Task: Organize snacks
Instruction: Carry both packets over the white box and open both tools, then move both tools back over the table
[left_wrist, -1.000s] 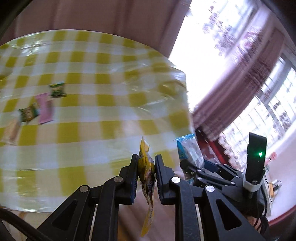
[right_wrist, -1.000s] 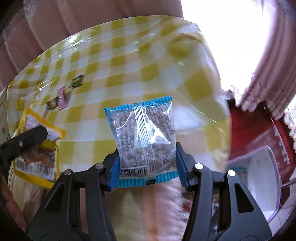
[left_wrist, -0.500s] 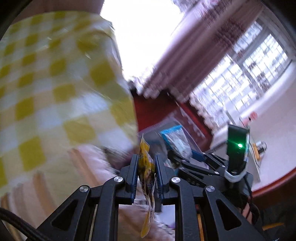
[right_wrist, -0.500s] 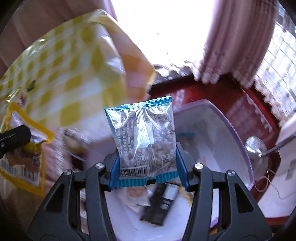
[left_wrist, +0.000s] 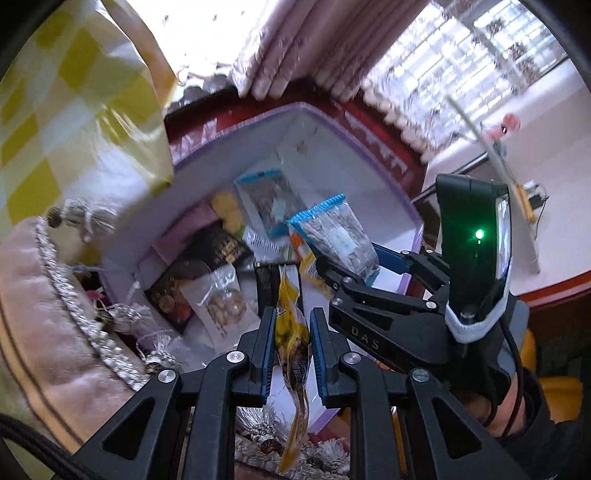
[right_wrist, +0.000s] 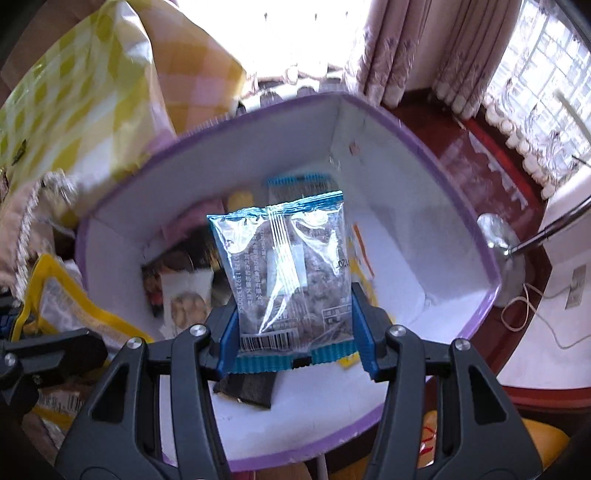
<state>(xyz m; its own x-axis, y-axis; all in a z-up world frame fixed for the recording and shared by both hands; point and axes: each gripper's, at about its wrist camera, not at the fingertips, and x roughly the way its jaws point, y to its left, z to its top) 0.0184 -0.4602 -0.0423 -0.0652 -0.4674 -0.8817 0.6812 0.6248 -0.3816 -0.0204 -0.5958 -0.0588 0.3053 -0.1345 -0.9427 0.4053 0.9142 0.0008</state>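
Observation:
My left gripper (left_wrist: 291, 332) is shut on a yellow snack packet (left_wrist: 291, 332), held edge-on above the white box with a purple rim (left_wrist: 369, 140). In the right wrist view that same yellow packet (right_wrist: 62, 310) shows at the left edge. My right gripper (right_wrist: 291, 325) is shut on a clear packet with blue ends (right_wrist: 288, 269), held flat over the same box (right_wrist: 424, 147). From the left wrist view the right gripper (left_wrist: 347, 258) and its blue-edged packet (left_wrist: 332, 236) hang just right of mine. Several snack packets (left_wrist: 218, 291) lie on the box floor.
The yellow-checked tablecloth (left_wrist: 74, 110) hangs at the upper left, with a beige cushion with silver trim (left_wrist: 48, 314) below it. The box stands on a dark red floor (right_wrist: 480, 147). Pink curtains (right_wrist: 406, 48) and a window lie beyond. A metal lamp base (right_wrist: 498, 236) stands right of the box.
Both grippers have swung from above the checked table down and to the right, over the purple-rimmed box beside it. Each still holds its packet.

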